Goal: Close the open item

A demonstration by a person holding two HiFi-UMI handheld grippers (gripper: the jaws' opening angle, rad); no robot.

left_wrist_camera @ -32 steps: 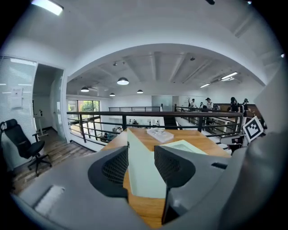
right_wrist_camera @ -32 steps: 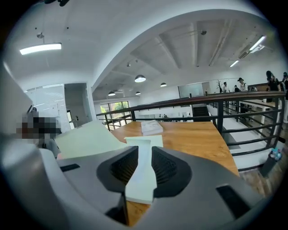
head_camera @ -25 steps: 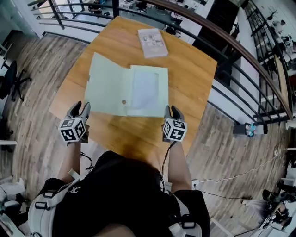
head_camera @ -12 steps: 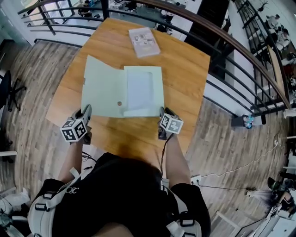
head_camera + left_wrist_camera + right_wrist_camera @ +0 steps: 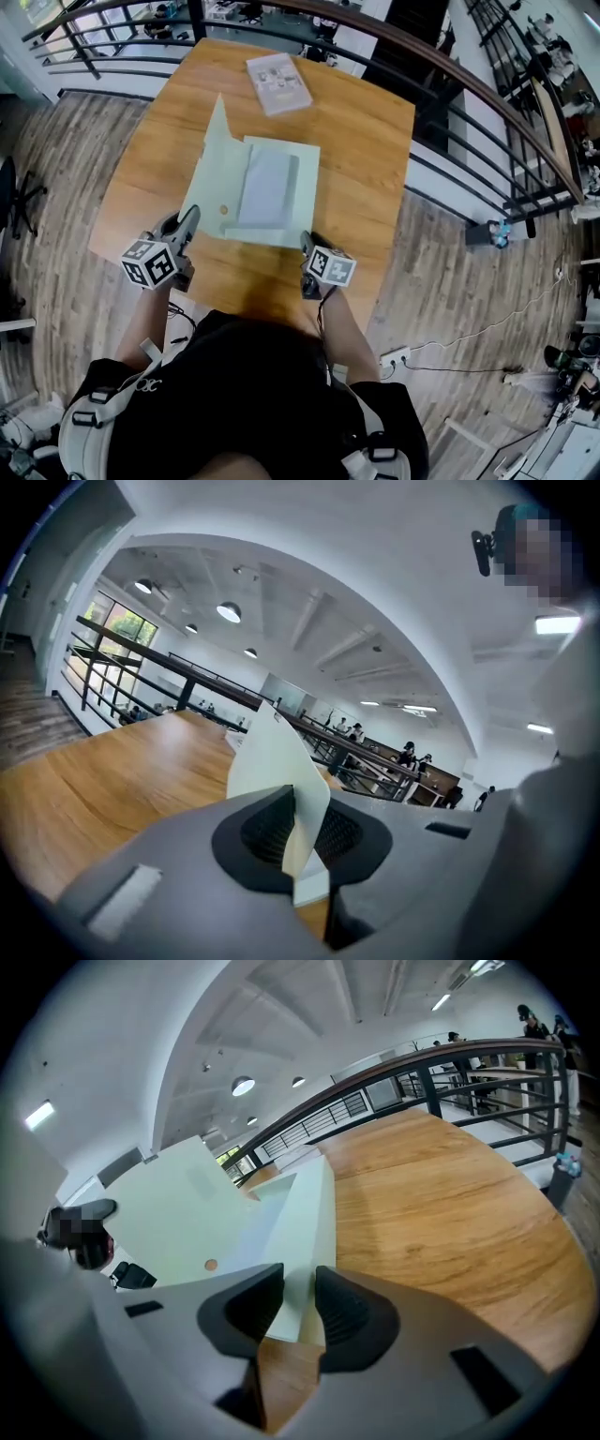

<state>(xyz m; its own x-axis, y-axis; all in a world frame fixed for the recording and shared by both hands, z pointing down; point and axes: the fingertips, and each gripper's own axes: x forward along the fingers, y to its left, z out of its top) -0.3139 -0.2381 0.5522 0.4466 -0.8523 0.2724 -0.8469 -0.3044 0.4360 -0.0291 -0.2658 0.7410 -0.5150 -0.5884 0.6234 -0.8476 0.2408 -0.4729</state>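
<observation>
The pale green folder (image 5: 274, 192) is laid open on the wooden desk (image 5: 366, 141), towards its near edge. Its left flap (image 5: 214, 150) is raised off the desk, pinched at the near corner by the left claw (image 5: 190, 217), whose jaws are closing on it. The right claw (image 5: 306, 240) is held at the folder's near right corner, jaws apart but closing, with the corner seen between them and not gripped. A booklet (image 5: 278, 82) is left at the far edge.

Wooden table (image 5: 375, 159) beside black railing (image 5: 478, 112), plank floor (image 5: 56, 187).
</observation>
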